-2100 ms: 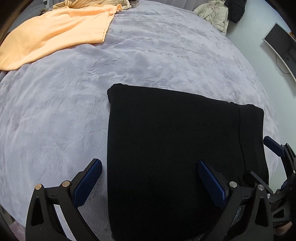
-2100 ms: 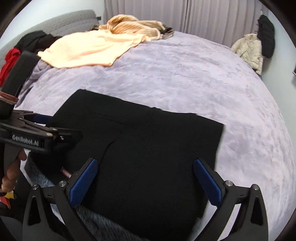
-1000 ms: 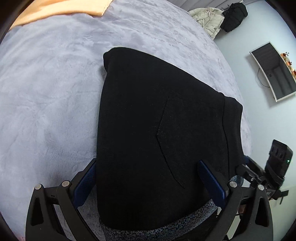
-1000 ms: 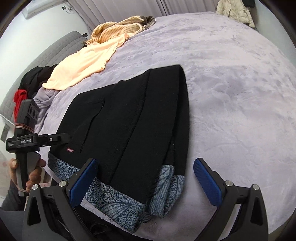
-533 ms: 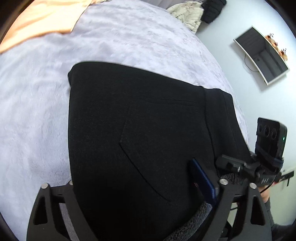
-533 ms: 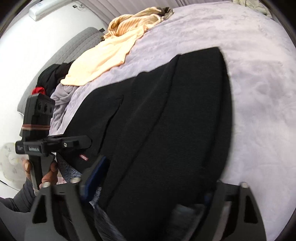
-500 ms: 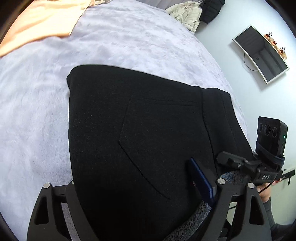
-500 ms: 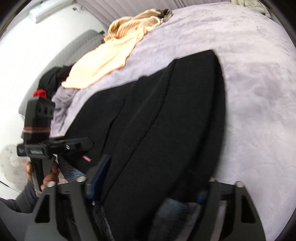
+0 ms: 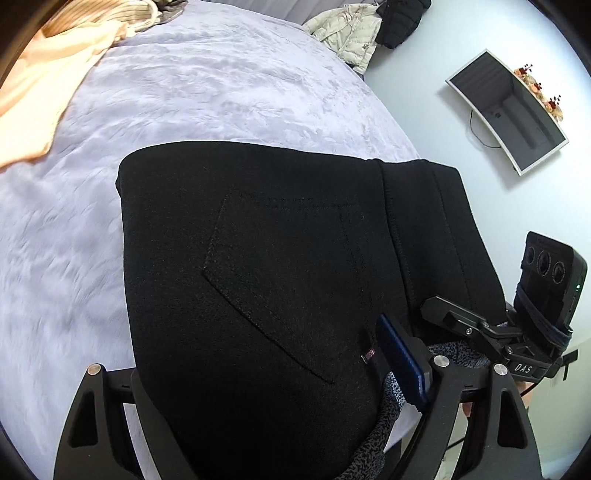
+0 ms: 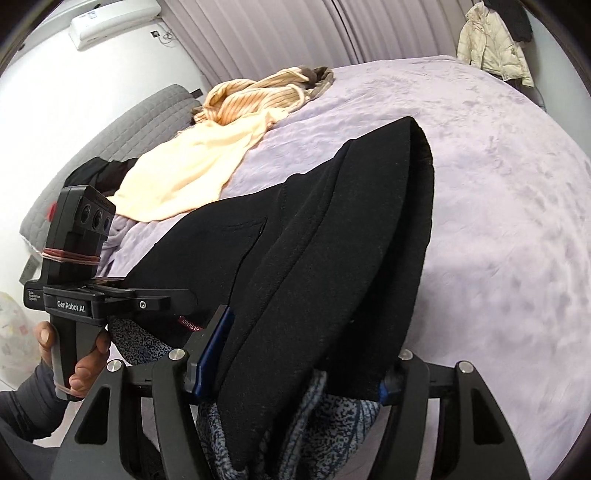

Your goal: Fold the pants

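The folded black pants (image 9: 266,258) with a grey-blue patterned lining lie on the lilac bed cover (image 9: 207,88), their near edge raised off it. My left gripper (image 9: 266,384) is shut on the near edge of the pants; its right blue pad (image 9: 400,363) shows, the left one is hidden under the cloth. My right gripper (image 10: 295,365) is shut on the near edge of the pants (image 10: 332,240) further right, lifting it. Each gripper shows in the other's view, the right one (image 9: 480,332) and the left one (image 10: 110,299).
A peach garment (image 10: 192,170) and a striped one (image 10: 258,96) lie at the far left of the bed. Jackets (image 9: 351,26) hang beyond the far end. A wall screen (image 9: 509,110) is at right. Dark clothes (image 10: 99,173) lie by the grey headboard.
Both grippers have closed on the near edge of the pants, after standing open around it. The edge has come up off the bed, most at the right gripper.
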`<action>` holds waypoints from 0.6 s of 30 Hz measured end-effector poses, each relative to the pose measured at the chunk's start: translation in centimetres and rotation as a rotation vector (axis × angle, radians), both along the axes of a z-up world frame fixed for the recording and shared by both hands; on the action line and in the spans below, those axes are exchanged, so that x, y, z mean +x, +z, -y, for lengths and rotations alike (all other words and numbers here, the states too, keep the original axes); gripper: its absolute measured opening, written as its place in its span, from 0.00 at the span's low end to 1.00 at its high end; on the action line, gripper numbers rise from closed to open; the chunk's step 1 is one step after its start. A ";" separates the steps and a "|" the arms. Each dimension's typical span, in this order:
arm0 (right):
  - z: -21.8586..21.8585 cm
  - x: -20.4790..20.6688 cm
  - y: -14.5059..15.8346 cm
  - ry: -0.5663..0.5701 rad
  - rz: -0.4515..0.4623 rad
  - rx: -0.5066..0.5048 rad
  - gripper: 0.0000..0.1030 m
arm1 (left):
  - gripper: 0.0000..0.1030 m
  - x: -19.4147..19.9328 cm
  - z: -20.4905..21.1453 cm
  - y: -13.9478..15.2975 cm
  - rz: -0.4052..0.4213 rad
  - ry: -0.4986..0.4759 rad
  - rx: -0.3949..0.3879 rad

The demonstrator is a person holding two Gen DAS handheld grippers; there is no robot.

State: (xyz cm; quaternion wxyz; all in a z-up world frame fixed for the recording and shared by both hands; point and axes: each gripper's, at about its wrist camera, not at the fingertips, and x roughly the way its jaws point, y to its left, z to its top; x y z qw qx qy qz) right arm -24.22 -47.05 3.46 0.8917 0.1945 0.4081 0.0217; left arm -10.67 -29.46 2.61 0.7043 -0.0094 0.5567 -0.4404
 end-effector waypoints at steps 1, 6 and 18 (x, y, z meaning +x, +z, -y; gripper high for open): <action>0.5 0.5 0.0 -0.005 -0.006 0.000 0.66 | 0.85 -0.3 0.8 -0.8 -0.005 -0.001 0.007; 4.0 1.7 -1.9 -0.025 -0.048 0.024 0.66 | 0.85 1.2 3.0 -3.5 -0.035 0.016 0.055; 5.4 -1.4 -0.5 -0.215 -0.039 -0.084 0.81 | 0.92 1.6 -2.4 -2.5 -0.038 0.067 0.024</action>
